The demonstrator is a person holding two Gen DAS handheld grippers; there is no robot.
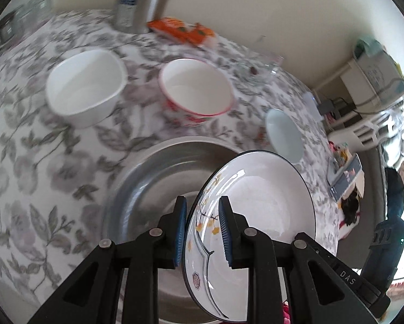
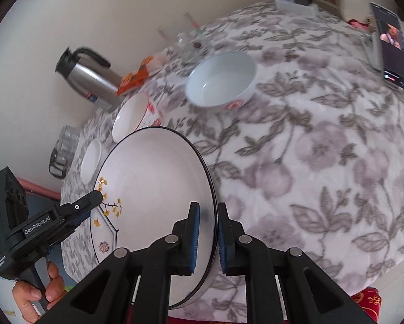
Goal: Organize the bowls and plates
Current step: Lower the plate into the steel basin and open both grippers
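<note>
A white plate [image 1: 258,197] with a black rim and a yellow flower print hangs tilted above a steel dish [image 1: 153,178] on the floral tablecloth. My left gripper [image 1: 202,202] is shut on its printed edge. In the right wrist view my right gripper [image 2: 208,208] is shut on the opposite rim of the same plate [image 2: 153,183], and the left gripper [image 2: 96,197] shows at its far side, held by a hand. Behind stand a plain white bowl [image 1: 85,83], a red-rimmed bowl [image 1: 196,86] and a pale blue bowl [image 1: 283,135], also seen as pale blue bowl [image 2: 220,81].
A steel thermos [image 2: 88,81], an orange packet [image 1: 183,29] and drinking glasses [image 1: 261,67] line the wall side of the table. A phone [image 2: 393,51] stands propped at the far right. A rack of glasses [image 1: 26,19] sits at the left corner.
</note>
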